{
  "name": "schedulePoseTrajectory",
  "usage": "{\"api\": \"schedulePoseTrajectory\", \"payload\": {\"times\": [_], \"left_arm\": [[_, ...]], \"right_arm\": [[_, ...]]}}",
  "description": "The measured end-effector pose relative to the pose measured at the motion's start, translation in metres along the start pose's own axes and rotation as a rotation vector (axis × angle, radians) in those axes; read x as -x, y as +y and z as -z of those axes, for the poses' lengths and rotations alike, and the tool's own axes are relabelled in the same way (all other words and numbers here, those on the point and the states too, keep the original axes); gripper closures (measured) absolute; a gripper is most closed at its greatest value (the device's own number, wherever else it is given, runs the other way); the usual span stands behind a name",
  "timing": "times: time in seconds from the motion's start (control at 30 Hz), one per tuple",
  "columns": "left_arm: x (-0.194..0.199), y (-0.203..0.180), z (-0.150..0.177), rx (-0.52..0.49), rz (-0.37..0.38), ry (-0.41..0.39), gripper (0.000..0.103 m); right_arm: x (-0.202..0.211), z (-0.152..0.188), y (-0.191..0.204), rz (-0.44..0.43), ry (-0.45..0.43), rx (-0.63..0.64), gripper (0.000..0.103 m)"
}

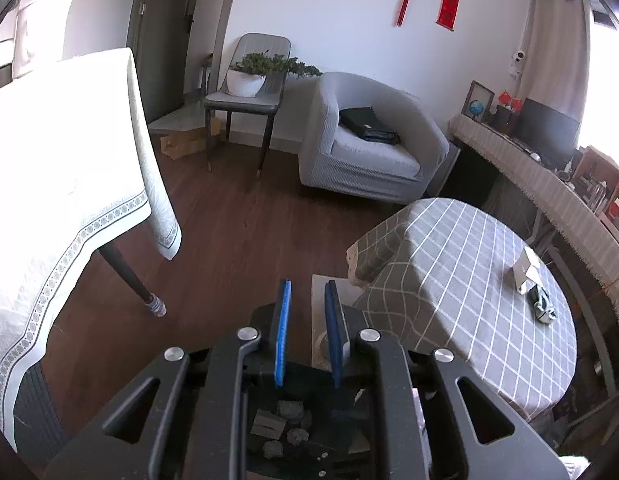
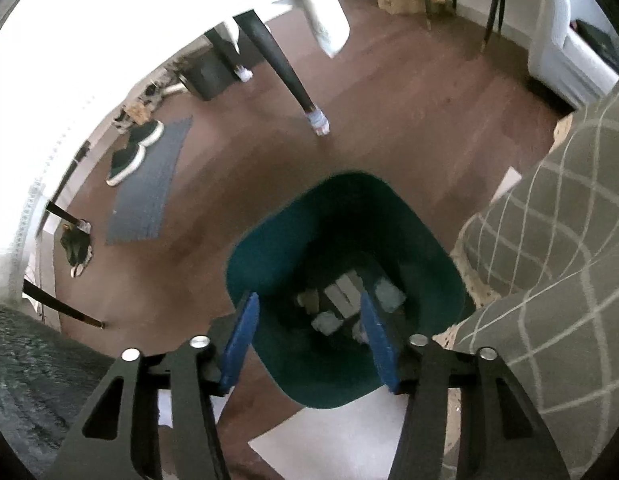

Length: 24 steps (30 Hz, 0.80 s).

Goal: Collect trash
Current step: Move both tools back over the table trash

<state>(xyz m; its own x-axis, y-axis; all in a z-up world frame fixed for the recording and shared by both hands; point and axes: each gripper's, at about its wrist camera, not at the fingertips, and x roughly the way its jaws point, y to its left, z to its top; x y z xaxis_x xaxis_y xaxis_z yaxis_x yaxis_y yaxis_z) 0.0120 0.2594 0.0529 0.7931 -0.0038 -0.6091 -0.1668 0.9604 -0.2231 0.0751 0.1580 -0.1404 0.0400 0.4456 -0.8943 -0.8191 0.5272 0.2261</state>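
A teal trash bin [image 2: 269, 248] stands on the wooden floor beside the round table with the grey checked cloth [image 1: 469, 248]. Several crumpled scraps and pale paper pieces [image 2: 341, 300] lie in the bin's bottom. My right gripper [image 2: 308, 296] hangs open over the bin's mouth with nothing between its blue pads. My left gripper [image 1: 308, 284] is higher up, its pads a narrow gap apart and empty. Bin scraps [image 1: 289, 410] show under its frame. On the checked table lie a folded white paper [image 1: 527, 270] and a crumpled wrapper [image 1: 543, 304], far right of the left gripper.
A table under a white cloth [image 1: 69, 160] stands left, its dark leg [image 1: 129, 276] close by. A grey armchair [image 1: 369, 140] and a chair with a potted plant [image 1: 245, 80] stand at the back. Shoes [image 2: 129, 152] and a grey mat [image 2: 149, 184] lie on the floor.
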Motion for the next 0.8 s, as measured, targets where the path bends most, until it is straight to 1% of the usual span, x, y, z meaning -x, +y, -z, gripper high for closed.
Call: {"api": "schedulePoseTrajectory", "payload": {"times": [0.13, 0.23, 0.43, 0.67, 0.8], "left_arm": [[0.008, -0.004, -0.007, 0.003, 0.001, -0.030, 0.085], [0.010, -0.011, -0.011, 0.008, 0.002, -0.048, 0.085], [0.003, -0.031, -0.015, -0.001, 0.018, -0.051, 0.084], [-0.015, -0.075, -0.013, -0.029, 0.069, -0.031, 0.074], [-0.025, -0.100, -0.009, -0.060, 0.097, -0.020, 0.068]], "right_arm": [[0.034, -0.006, 0.002, -0.003, -0.083, 0.012, 0.062], [0.062, -0.009, -0.004, -0.002, -0.154, 0.008, 0.063], [0.116, -0.005, -0.025, 0.014, -0.288, -0.016, 0.066], [0.165, 0.016, -0.071, 0.090, -0.379, -0.094, 0.067], [0.181, 0.032, -0.091, 0.123, -0.406, -0.134, 0.067]]}}
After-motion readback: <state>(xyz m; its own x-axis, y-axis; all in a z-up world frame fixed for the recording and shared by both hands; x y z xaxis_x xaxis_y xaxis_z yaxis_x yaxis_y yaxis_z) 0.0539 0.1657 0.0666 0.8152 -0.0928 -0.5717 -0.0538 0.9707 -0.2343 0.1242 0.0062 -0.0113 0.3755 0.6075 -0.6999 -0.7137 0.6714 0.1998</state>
